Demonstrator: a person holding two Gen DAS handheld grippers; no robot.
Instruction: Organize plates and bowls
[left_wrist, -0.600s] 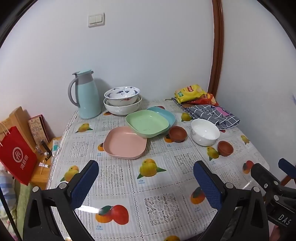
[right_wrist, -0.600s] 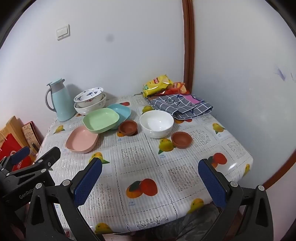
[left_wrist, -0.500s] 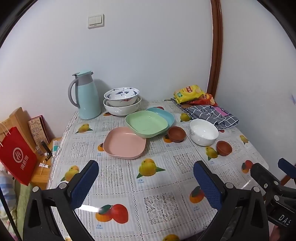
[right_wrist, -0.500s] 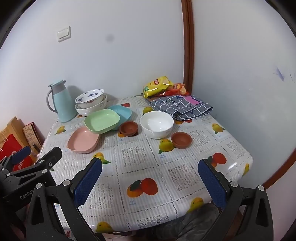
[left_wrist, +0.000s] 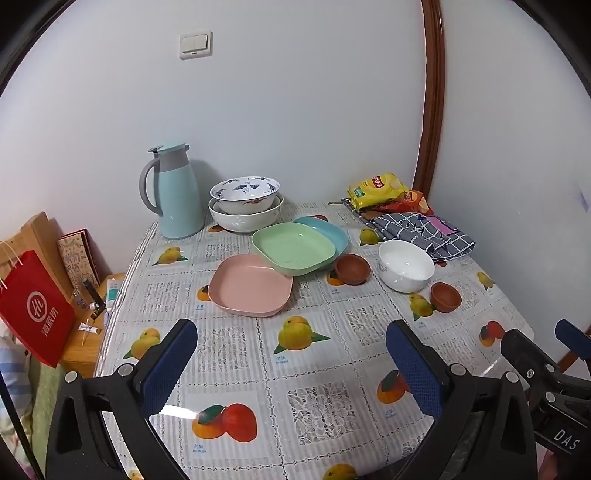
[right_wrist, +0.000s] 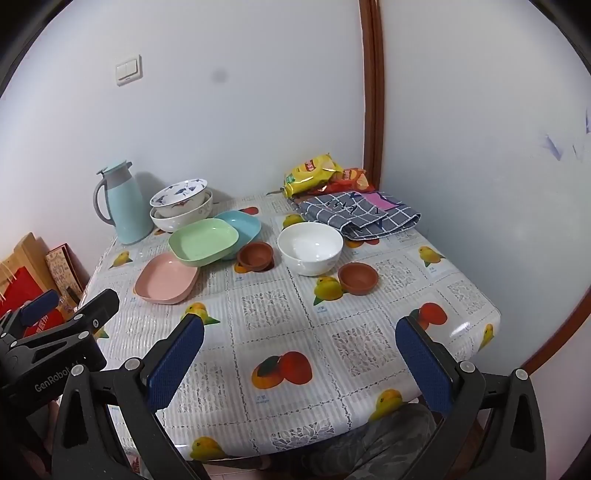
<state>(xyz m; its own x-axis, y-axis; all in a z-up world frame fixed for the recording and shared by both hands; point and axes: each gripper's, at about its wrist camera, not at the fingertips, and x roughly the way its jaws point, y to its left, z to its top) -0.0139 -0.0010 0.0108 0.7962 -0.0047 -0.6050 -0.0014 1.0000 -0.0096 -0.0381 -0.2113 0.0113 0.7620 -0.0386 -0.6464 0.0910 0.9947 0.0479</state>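
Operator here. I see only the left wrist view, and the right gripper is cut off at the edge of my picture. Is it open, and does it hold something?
Observer: The right gripper is open, and nothing is between its fingers.
Operator: Thank you. Which dishes stand ahead of it, between the two fingers?
Observer: In the right wrist view, the white bowl and one small brown bowl stand ahead of it, farther back on the table. It touches neither.
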